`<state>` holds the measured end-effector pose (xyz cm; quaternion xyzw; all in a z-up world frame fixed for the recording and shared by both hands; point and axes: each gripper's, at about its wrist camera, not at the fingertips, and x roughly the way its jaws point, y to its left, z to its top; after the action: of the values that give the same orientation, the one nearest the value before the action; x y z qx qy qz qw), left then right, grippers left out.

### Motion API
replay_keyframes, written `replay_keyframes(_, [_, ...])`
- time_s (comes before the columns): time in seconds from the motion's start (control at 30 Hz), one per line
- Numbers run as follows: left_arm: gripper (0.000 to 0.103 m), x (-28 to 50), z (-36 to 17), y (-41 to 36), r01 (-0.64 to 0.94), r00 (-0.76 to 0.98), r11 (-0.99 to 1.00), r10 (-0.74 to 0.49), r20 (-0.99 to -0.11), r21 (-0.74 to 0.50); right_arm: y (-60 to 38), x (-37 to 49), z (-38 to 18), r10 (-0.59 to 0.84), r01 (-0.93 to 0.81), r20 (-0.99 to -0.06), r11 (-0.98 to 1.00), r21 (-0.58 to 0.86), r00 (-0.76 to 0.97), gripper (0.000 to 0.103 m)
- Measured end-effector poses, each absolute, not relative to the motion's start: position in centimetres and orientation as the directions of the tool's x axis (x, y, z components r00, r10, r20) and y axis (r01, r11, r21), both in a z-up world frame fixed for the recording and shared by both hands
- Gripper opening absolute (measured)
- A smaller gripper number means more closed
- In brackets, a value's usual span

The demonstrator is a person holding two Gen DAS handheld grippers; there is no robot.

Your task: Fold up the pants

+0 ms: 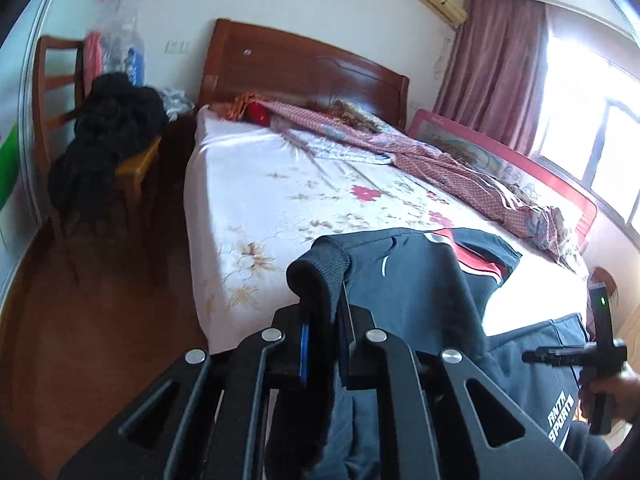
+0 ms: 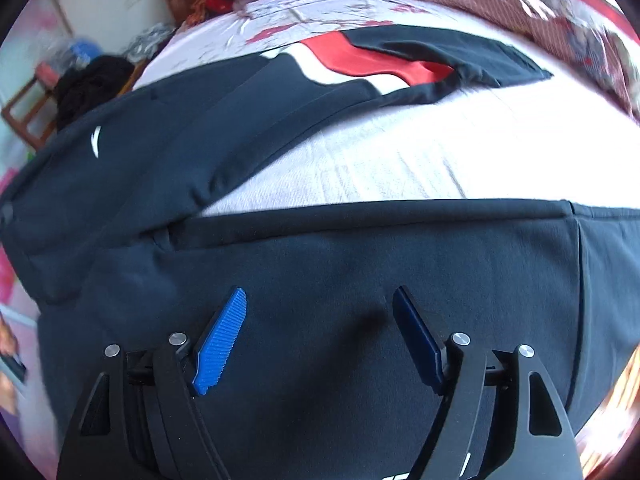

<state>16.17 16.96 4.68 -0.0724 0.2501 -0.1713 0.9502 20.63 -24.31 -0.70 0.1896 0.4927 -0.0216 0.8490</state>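
Observation:
Dark navy pants (image 1: 420, 280) with a red and white stripe panel lie spread on the bed. My left gripper (image 1: 324, 324) is shut on a ribbed band of the pants (image 1: 320, 268), which bunches up above the fingers and is lifted off the sheet. In the right wrist view one part of the pants (image 2: 248, 120) runs off to the far right, and a broad part (image 2: 360, 264) lies right under my right gripper (image 2: 320, 320). That gripper is open, its blue pads (image 2: 220, 344) wide apart just above the fabric. A hand (image 1: 612, 392) holds it at the left wrist view's right edge.
The bed has a white floral sheet (image 1: 280, 184) and a wooden headboard (image 1: 304, 68). A red patterned quilt (image 1: 440, 160) lies along the far side by a red bed rail (image 1: 520, 156). A wooden chair (image 1: 52, 92) piled with black clothes (image 1: 108, 136) stands left of the bed on a wooden floor (image 1: 100, 320).

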Motion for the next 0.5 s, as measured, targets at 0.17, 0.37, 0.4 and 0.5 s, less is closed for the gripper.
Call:
replay_keyframes(0.17, [0.009,12.1,6.8,14.7,0.397,0.802,0.906,-0.421,-0.424,-0.149,-29.5,28.1,2.1,0.344,0.367,-0.77,0.726,0.581,0.537,0.076])
replay_keyframes(0.37, [0.01,9.6,6.9,14.2,0.432,0.787,0.896,-0.432,-0.44,-0.108,-31.3,40.2,3.7,0.354,0.476,-0.767,0.624,0.62,0.535,0.081])
replay_keyframes(0.4, [0.01,9.4,6.9,14.1,0.436,0.784,0.894,-0.435,-0.442,-0.106,-31.3,41.6,3.9,0.346,0.495,-0.765,0.604,0.625,0.543,0.081])
replay_keyframes(0.5, [0.01,9.1,6.9,13.8,0.442,0.785,0.894,-0.428,-0.447,-0.08,-30.2,45.4,3.7,0.328,0.53,-0.806,0.621,0.577,0.493,0.081])
